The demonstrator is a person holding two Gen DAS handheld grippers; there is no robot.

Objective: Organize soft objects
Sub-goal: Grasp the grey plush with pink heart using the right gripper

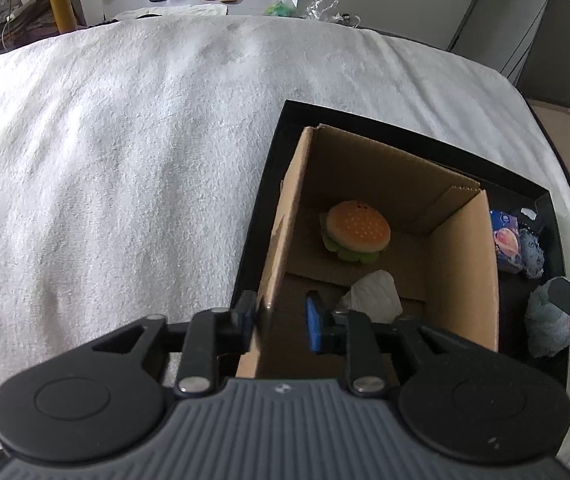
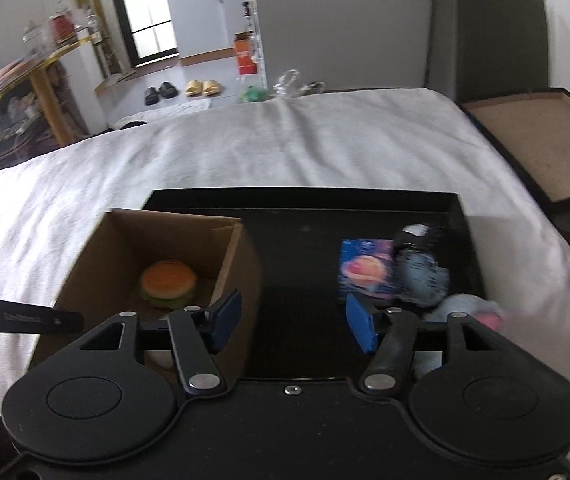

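A cardboard box (image 1: 389,248) sits in a black tray (image 2: 301,200) on a white-covered bed (image 1: 125,152). The left gripper (image 1: 281,316), jaws parted and empty, straddles the box's left wall. Inside the box lie a burger toy (image 1: 355,234) and white cloth (image 1: 377,296). The right gripper (image 2: 293,318) hovers wide open, empty, right of the box.
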